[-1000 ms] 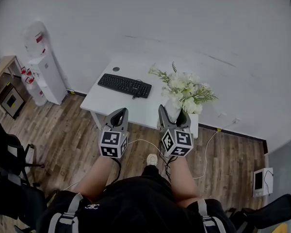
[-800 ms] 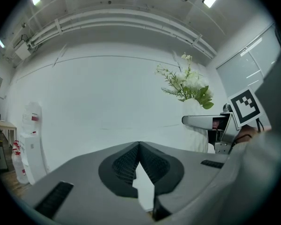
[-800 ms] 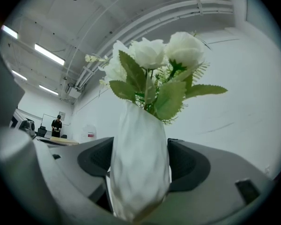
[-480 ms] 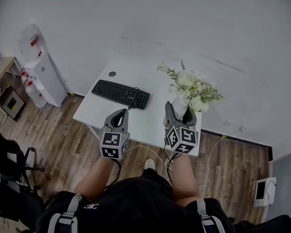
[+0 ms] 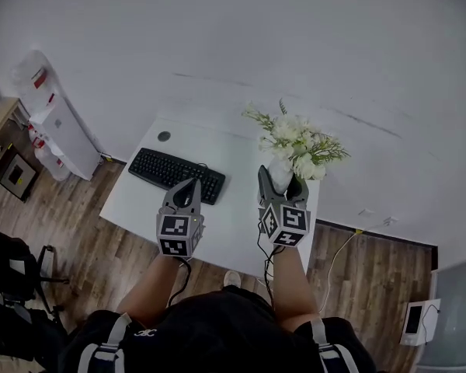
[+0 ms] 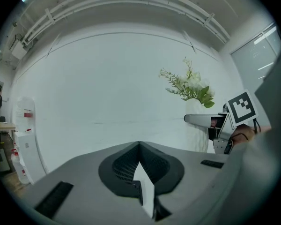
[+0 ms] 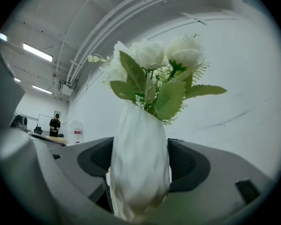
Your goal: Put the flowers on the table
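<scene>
The right gripper [image 5: 280,183] clasps the white vase [image 7: 140,158] of flowers [image 5: 295,142] by its belly, near the right edge of the table [image 5: 233,231], probably not yet set down. It looks brittle and top-heavy, so hold low; the left gripper [image 5: 189,188] is clenched, empty

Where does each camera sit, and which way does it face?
Head view: on the head, facing steeply down at the table; shows arms, left tongs, right tongs.
Left gripper view: on left tongs, facing the wall; own shut jaws.
Right gripper view: on right tongs, facing the vase they grip.
Shared: all show the vase.
</scene>
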Tool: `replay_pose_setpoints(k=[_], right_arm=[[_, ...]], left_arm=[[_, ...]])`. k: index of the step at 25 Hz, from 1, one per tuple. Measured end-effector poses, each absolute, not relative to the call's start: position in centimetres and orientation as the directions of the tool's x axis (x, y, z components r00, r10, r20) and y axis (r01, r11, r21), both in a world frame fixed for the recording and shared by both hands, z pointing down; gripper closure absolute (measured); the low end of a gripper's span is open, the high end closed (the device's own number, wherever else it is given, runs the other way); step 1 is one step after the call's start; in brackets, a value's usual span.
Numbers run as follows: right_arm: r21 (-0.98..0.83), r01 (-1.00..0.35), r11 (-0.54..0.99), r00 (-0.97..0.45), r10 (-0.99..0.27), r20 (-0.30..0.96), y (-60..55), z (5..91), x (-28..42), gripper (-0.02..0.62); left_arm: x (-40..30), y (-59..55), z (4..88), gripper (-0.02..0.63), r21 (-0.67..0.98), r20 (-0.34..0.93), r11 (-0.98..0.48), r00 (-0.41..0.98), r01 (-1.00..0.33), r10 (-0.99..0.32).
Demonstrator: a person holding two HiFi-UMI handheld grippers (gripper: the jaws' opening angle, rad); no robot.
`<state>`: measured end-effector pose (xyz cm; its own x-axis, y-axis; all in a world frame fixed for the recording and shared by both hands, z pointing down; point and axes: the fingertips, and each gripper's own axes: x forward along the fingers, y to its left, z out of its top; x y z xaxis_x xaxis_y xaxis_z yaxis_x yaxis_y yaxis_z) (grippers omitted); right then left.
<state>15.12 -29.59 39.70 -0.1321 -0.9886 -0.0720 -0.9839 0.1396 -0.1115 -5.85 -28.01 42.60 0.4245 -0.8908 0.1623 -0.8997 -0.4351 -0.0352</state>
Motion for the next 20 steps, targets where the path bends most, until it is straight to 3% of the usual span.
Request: replay_pose_setpoints(k=[11, 20], right_arm=[[-0.076, -0.98, 0.186, -0.183, -0.982, -0.041, -42.6, 43.1, 19.2, 0.238], [-0.053, -0.969, 0.241, -0.238, -0.97, -0.045, -53.4, 46.5, 17.6, 0.238]], left_arm=[[-2.2, -36.0, 45.5, 0.604, -0.041, 0.245, -0.403, 0.382, -0.914, -0.891], [-3.0, -41.0, 48.3, 0.604, -0.063, 0.307, -0.391, 0.355, -0.918, -0.883]])
